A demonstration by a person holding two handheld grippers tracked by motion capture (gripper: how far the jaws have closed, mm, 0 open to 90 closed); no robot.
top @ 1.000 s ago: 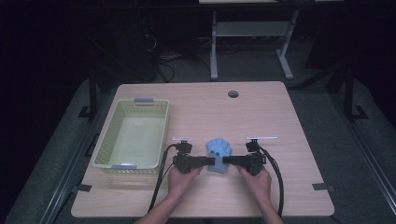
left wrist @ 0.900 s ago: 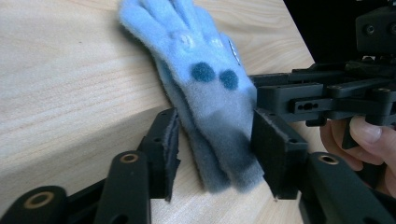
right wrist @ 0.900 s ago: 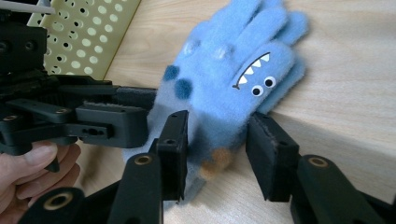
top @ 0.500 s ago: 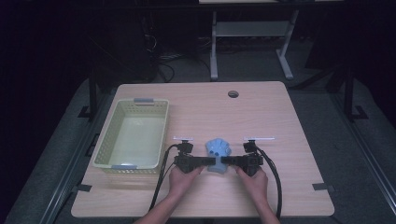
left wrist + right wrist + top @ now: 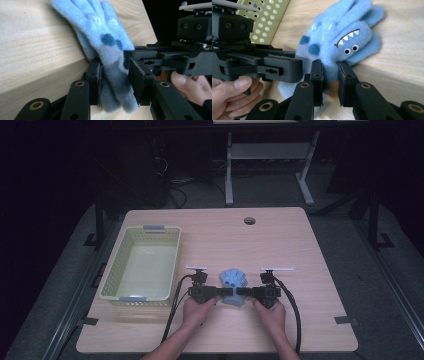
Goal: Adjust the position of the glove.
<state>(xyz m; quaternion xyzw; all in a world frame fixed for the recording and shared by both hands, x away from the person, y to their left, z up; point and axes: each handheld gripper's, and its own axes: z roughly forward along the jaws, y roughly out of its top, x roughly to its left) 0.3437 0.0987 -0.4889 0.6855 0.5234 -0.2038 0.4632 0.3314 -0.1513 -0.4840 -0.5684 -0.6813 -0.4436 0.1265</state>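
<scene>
Fuzzy light-blue glove (image 5: 233,281) (monster face, dark spots) lies flat on table's near centre, fingers pointing far, cuff pinched.

Here's the light wooden table (image 5: 300,240), a round cable hole (image 5: 249,220) near its far edge. On the left stands a pale yellow basket (image 5: 116,275); near the front edge lies a blue fleece glove (image 5: 233,279).

On the table (image 5: 300,240), both grippers, left (image 5: 226,292) and right (image 5: 242,292), meet at a blue glove (image 5: 233,278) (basket (image 5: 112,280) lies well left).
</scene>
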